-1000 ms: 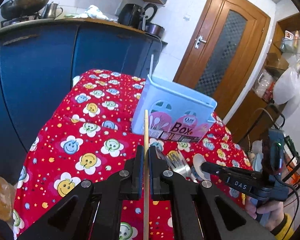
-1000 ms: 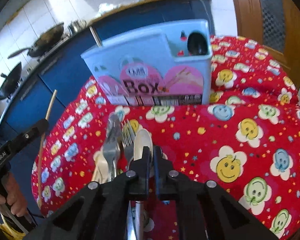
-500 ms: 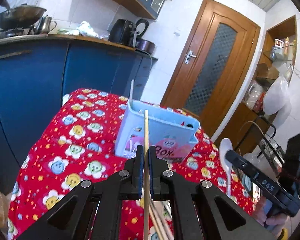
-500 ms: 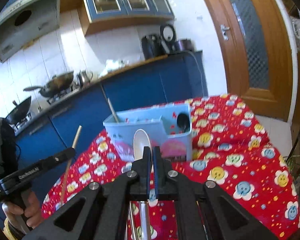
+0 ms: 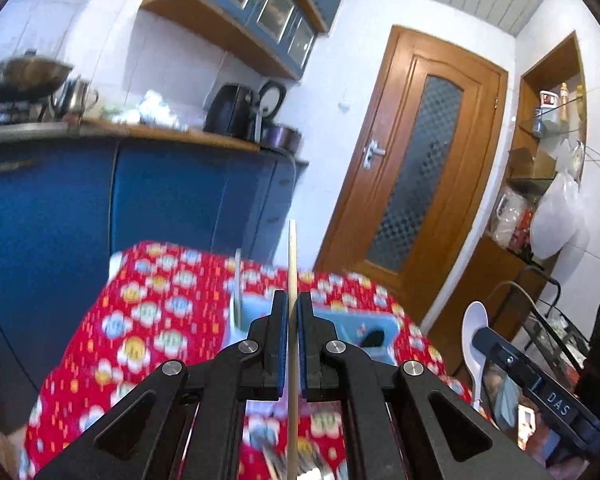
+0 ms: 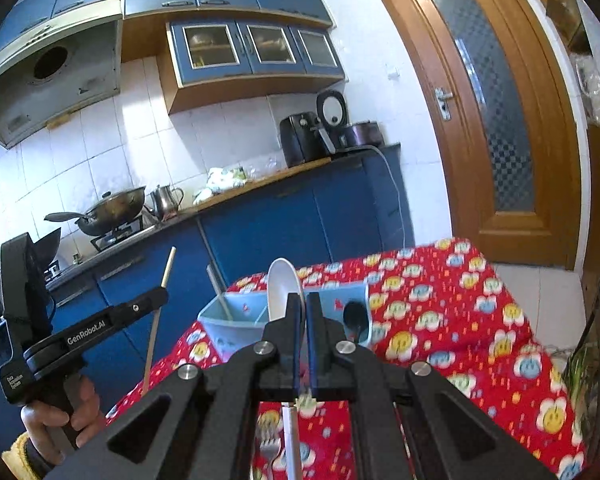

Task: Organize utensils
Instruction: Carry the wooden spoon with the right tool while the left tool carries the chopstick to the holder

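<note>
My left gripper (image 5: 293,300) is shut on a wooden chopstick (image 5: 292,256) that points up, held high above the table. It also shows in the right wrist view (image 6: 158,300). My right gripper (image 6: 303,304) is shut on a white spoon (image 6: 282,294), bowl up; the spoon also shows in the left wrist view (image 5: 475,332). The light blue utensil box (image 6: 240,312) stands on the red smiley tablecloth (image 6: 440,320) below both grippers. It holds a chopstick (image 6: 218,292) at its left end and a dark spoon (image 6: 354,314) at its right end.
A fork (image 6: 270,446) lies on the cloth under my right gripper. Blue kitchen cabinets (image 6: 280,224) with a wok (image 6: 112,210), a kettle and appliances stand behind the table. A wooden door (image 5: 416,184) is to the right. A shelf with bags (image 5: 548,208) is at far right.
Both grippers have risen well above the table, each with its utensil. The box and the cloth now sit lower and smaller in both views.
</note>
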Available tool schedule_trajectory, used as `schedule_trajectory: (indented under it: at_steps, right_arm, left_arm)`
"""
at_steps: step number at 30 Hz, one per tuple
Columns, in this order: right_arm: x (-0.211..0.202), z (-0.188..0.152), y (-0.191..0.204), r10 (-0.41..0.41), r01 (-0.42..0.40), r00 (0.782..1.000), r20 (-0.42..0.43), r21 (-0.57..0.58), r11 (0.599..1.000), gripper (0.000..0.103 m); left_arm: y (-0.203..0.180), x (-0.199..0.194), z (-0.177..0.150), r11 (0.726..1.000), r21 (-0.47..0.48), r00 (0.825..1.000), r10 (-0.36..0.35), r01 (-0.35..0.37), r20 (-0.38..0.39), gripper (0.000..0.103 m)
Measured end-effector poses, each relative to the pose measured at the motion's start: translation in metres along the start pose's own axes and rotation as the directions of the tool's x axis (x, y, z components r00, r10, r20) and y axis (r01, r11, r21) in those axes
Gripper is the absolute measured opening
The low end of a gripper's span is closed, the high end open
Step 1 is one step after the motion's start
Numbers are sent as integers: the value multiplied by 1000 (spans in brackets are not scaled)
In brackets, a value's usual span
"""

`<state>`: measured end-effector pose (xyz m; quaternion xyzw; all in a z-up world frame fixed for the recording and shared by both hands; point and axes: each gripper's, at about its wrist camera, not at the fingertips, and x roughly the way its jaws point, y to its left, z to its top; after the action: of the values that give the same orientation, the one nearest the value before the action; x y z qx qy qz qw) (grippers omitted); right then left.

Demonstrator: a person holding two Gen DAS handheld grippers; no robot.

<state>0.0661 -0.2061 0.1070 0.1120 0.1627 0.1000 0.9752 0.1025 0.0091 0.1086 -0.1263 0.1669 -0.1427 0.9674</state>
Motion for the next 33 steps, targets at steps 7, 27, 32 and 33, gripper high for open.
schedule_trajectory:
  at_steps: [7, 27, 32, 33]
  right_arm:
    - [29, 20, -6, -24, 25, 999, 49, -20, 999, 4]
    - [104, 50, -21, -68, 75, 985, 156, -39, 996, 4]
    - [116, 43, -22, -122, 136, 968, 217, -51, 989, 4]
    - [119, 39, -23, -135, 151, 964, 230, -52, 987, 4]
  left_arm:
    - [8, 33, 22, 999, -41, 999, 15, -13, 36, 4]
    - [16, 86, 43, 994, -63, 963, 101, -88, 248, 4]
    - [14, 96, 25, 987, -33, 946, 162, -159, 280, 4]
    - [14, 98, 22, 986, -26, 946, 167, -166, 278, 4]
